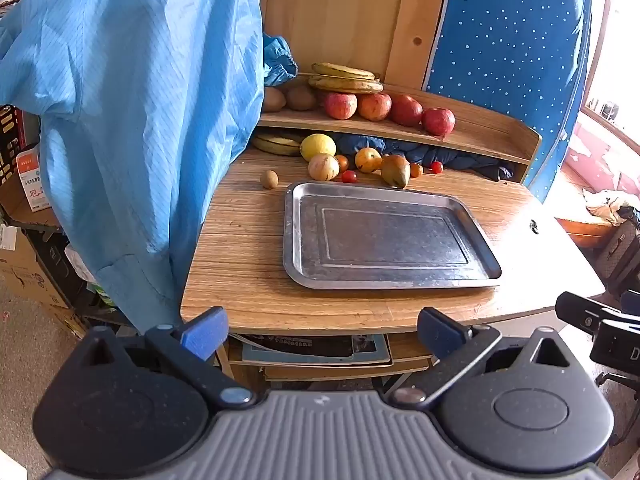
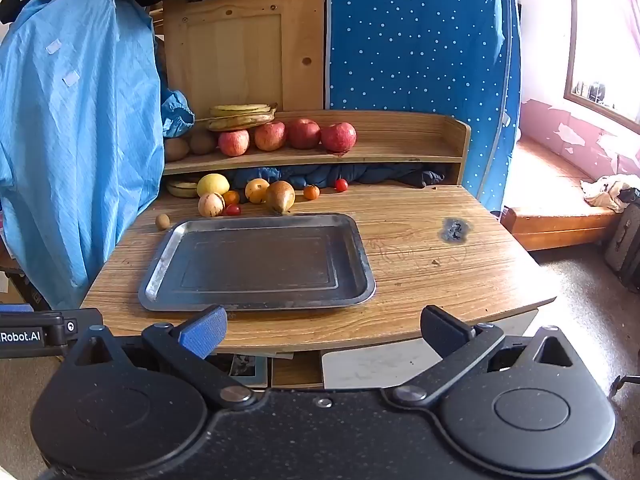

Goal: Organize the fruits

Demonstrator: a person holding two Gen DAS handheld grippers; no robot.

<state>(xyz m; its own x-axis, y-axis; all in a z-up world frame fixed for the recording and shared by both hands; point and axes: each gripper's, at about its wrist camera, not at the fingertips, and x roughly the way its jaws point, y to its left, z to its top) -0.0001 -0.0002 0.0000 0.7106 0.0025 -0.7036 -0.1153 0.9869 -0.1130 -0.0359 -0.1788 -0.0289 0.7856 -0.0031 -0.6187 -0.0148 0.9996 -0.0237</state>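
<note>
Fruits crowd the far edge of a rounded wood-grain table (image 2: 420, 280), at 12 o'clock from both grippers, while a rectangular, scuffed metal tray (image 2: 256, 300) with a raised rim and rounded corners lies bare at the table's centre. Just behind the tray's far rim sit a brown-green pear (image 2: 280, 197), a pale round fruit (image 2: 211, 204), a yellow lemon (image 2: 213, 185), an orange (image 2: 257, 190) and several glossy cherry tomatoes (image 2: 232, 210); one small fuzzy kiwi (image 2: 162, 221) lies apart at 10 o'clock of the tray. On the raised wooden shelf (image 2: 400, 152) above, four red apples (image 2: 304, 133) stand in a row, speckled bananas (image 2: 240, 117) stacked behind them and two larger kiwis (image 2: 176, 149) at their 9 o'clock end. More bananas lie under the shelf beside a crumpled dark blue cloth (image 2: 360, 174). A light blue striped garment (image 2: 72, 140) hangs at 9 o'clock; a blue curtain with white dots (image 2: 412, 40) hangs at 1 o'clock. Left gripper (image 1: 322, 332) and right gripper (image 2: 324, 330) both hover at the near table edge, at 6 o'clock of the tray, black fingers with blue pads spread wide, grasping nothing
</note>
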